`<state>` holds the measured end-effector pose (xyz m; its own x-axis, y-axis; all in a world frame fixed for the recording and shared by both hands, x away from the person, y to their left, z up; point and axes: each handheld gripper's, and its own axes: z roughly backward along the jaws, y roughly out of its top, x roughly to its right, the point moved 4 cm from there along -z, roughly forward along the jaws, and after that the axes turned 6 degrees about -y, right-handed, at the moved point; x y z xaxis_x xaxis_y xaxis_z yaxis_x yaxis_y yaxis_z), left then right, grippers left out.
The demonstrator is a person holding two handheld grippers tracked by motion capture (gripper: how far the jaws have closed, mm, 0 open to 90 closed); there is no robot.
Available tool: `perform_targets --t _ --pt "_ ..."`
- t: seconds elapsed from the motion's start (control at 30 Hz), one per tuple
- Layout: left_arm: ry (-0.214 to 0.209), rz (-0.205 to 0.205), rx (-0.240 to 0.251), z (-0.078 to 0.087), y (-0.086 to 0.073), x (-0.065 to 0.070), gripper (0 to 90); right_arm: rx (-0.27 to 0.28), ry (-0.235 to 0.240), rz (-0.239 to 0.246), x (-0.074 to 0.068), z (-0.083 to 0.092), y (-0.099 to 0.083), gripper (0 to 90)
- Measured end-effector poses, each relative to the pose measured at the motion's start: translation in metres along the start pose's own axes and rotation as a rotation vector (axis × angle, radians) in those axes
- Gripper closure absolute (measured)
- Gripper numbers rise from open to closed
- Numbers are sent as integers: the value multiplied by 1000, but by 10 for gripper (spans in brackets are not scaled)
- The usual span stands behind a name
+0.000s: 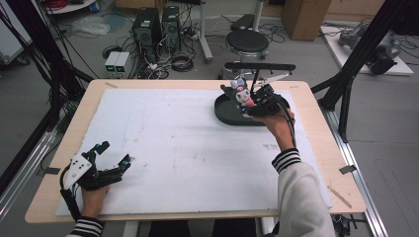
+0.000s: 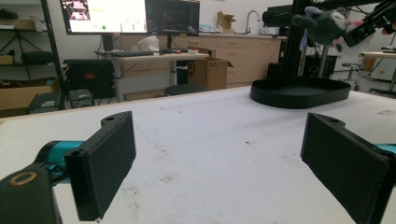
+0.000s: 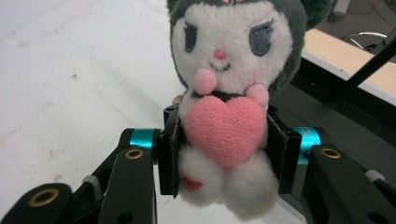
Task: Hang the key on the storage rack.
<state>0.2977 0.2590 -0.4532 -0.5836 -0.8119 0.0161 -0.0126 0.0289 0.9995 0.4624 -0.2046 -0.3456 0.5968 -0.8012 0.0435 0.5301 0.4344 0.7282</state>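
The left hand [image 1: 94,192] holds the black two-jaw left gripper [image 1: 114,154] low over the near-left of the table, its flat-padded jaws spread wide with nothing between them. The right hand [image 1: 276,123], on a forearm in a white sleeve with a striped cuff [image 1: 286,159], holds the black right gripper [image 1: 245,101] raised at the far right, jaws clamped on the body of a small white-and-grey plush doll with a pink heart [image 3: 224,126].

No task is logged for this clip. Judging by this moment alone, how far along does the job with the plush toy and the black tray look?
Midway, it seems. Done: the right gripper has the plush toy clamped between its jaws. In hand: the toy hangs in the air above the black tray, not resting in it. Left: probably setting it down in the tray and letting go. The left gripper rests open near the table's front edge.
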Motion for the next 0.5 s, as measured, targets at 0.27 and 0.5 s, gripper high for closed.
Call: perform_targets --t 0.27,0.5 --pt "0 0 0 0 0 0 107 40 -41 -37 13 9 1 553" --pt "-1 -1 3 0 0 0 107 60 -76 -57 26 20 5 553"
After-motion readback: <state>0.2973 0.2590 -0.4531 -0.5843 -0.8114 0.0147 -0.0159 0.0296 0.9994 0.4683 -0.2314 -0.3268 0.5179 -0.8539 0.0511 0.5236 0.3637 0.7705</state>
